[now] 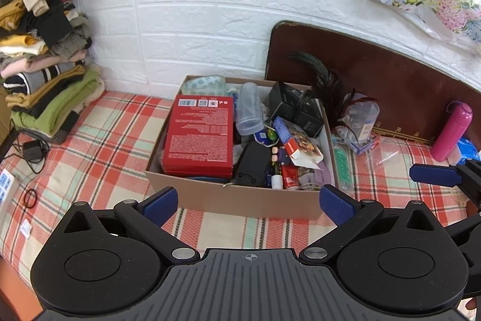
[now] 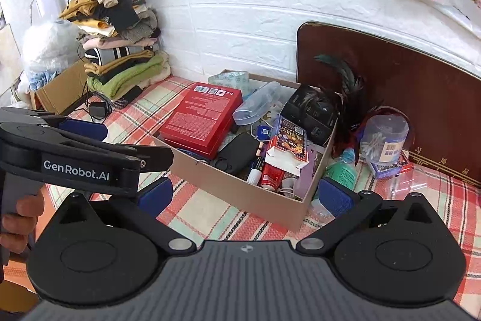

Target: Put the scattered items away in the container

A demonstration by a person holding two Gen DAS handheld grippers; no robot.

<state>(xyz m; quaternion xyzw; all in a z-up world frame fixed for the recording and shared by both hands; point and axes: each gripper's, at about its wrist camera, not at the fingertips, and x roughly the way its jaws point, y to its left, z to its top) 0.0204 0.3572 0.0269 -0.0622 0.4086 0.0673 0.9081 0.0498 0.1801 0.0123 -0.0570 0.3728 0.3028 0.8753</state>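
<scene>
Both wrist views look down from near at the same cardboard box (image 1: pixel 240 200), the right from farther right.

Both the left gripper (image 1: pixel 249 202) and the right gripper (image 2: pixel 246 196) are matte black with ribbed grey centre plates, round pivot discs, silver screws and blue textured finger pads (image 1: pixel 158 205). White "GenRobot.AI" lettering marks the left gripper's side.

Folded clothes pile (image 1: pixel 45 50), white brick wall (image 1: pixel 210 5)
</scene>
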